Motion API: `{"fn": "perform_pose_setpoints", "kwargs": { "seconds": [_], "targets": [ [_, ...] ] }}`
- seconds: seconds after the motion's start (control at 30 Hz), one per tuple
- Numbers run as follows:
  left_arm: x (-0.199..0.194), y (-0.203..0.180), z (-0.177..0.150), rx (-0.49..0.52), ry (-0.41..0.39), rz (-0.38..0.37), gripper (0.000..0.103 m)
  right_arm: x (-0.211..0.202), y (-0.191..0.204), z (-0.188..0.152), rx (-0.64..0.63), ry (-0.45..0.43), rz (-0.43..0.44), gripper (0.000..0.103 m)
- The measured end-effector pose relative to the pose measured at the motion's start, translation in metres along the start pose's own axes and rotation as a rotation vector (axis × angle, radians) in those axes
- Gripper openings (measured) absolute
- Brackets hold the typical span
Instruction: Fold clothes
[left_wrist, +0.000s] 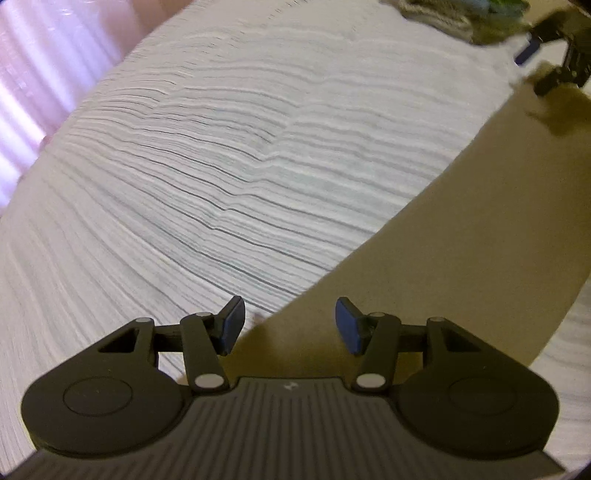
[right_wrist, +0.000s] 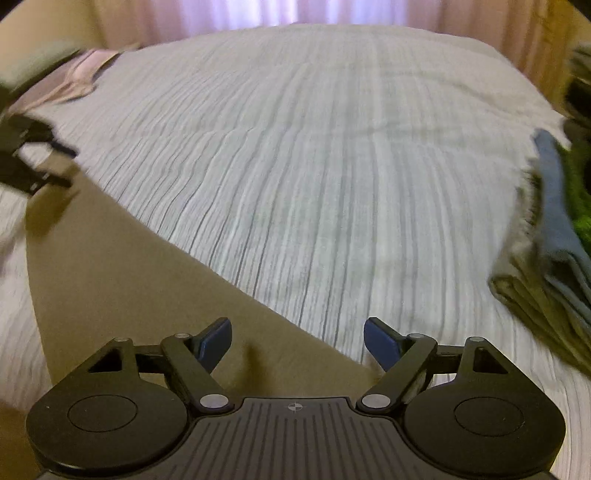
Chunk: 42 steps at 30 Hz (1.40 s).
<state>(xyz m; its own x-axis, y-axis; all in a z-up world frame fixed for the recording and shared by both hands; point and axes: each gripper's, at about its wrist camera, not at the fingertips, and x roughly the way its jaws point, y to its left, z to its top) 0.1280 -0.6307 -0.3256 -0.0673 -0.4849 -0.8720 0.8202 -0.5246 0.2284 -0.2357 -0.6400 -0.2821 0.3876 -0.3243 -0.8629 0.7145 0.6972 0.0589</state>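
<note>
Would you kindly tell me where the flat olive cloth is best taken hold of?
Probably along its straight edge, where the olive cloth meets the striped bedspread. It lies flat, so come from above with one of the fingers over the bedspread.

home bedroom: bed with ribbed bedspread (right_wrist: 314, 147), curtains (right_wrist: 258, 11).

Your right gripper (right_wrist: 297, 341) hangs with jaws apart and empty above the edge of a tan cloth (right_wrist: 110, 266) on the striped bedspread (right_wrist: 314, 147). Folded clothes (right_wrist: 554, 258) are stacked at right.
</note>
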Motion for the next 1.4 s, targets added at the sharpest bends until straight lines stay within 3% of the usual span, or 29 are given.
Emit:
{"fn": "perform_pose_setpoints", "kwargs": {
  "seconds": [0.23,0.3,0.37,0.4,0.43,0.47,0.5,0.6,0.77,0.9,1.03,1.1,1.2,1.23,1.27,1.3,1.33,1.4],
  "targets": [
    [0.025,0.019,-0.009,0.042,0.065,-0.094,0.051,0.023,-0.017,0.003,-0.042,0.051,0.050,0.082],
    [0.028,0.021,-0.011,0.028,0.067,-0.106,0.052,0.030,-0.021,0.002,-0.043,0.079,0.061,0.075],
    [0.031,0.023,-0.014,0.016,0.069,-0.118,0.044,0.036,-0.022,0.001,-0.048,0.123,0.080,0.043],
    [0.031,0.023,-0.015,0.018,0.071,-0.123,0.033,0.038,-0.022,0.001,-0.049,0.142,0.092,0.038],
    [0.031,0.022,-0.016,0.023,0.072,-0.124,0.026,0.037,-0.022,0.000,-0.046,0.150,0.104,0.022],
    [0.029,0.019,-0.017,0.036,0.068,-0.109,0.013,0.034,-0.022,-0.001,-0.046,0.152,0.103,0.001],
    [0.027,0.016,-0.017,0.049,0.064,-0.094,0.003,0.029,-0.021,-0.003,-0.051,0.144,0.085,0.000],
    [0.011,0.009,-0.023,0.065,0.029,-0.038,0.002,0.005,-0.017,-0.006,-0.038,0.073,0.050,0.000],
    [-0.045,-0.010,-0.039,0.004,-0.077,0.061,0.002,-0.061,0.017,-0.029,-0.087,-0.086,-0.040,0.000],
    [-0.113,-0.035,-0.071,-0.165,-0.165,0.111,0.002,-0.122,0.055,-0.070,-0.121,-0.188,-0.097,0.000],
    [-0.180,-0.086,-0.121,-0.363,-0.188,0.106,0.002,-0.155,0.106,-0.121,-0.134,-0.158,-0.123,0.000],
    [-0.203,-0.115,-0.146,-0.461,-0.166,0.091,0.002,-0.165,0.127,-0.151,-0.126,-0.103,-0.134,0.000],
    [-0.214,-0.159,-0.184,-0.620,-0.059,0.052,0.004,-0.162,0.146,-0.190,-0.052,0.043,-0.151,0.001],
    [-0.213,-0.173,-0.196,-0.676,-0.017,0.054,0.004,-0.161,0.150,-0.201,-0.014,0.073,-0.170,0.019],
    [-0.212,-0.181,-0.205,-0.732,0.012,0.049,0.004,-0.160,0.154,-0.211,0.024,0.104,-0.188,0.061],
    [-0.211,-0.188,-0.214,-0.788,0.038,0.044,0.009,-0.162,0.155,-0.219,0.068,0.100,-0.205,0.080],
    [-0.211,-0.192,-0.219,-0.840,0.048,0.044,0.010,-0.167,0.152,-0.223,0.135,0.072,-0.202,0.087],
    [-0.211,-0.193,-0.223,-0.915,0.055,0.063,0.014,-0.175,0.140,-0.227,0.296,0.013,-0.183,0.087]
  ]
}}
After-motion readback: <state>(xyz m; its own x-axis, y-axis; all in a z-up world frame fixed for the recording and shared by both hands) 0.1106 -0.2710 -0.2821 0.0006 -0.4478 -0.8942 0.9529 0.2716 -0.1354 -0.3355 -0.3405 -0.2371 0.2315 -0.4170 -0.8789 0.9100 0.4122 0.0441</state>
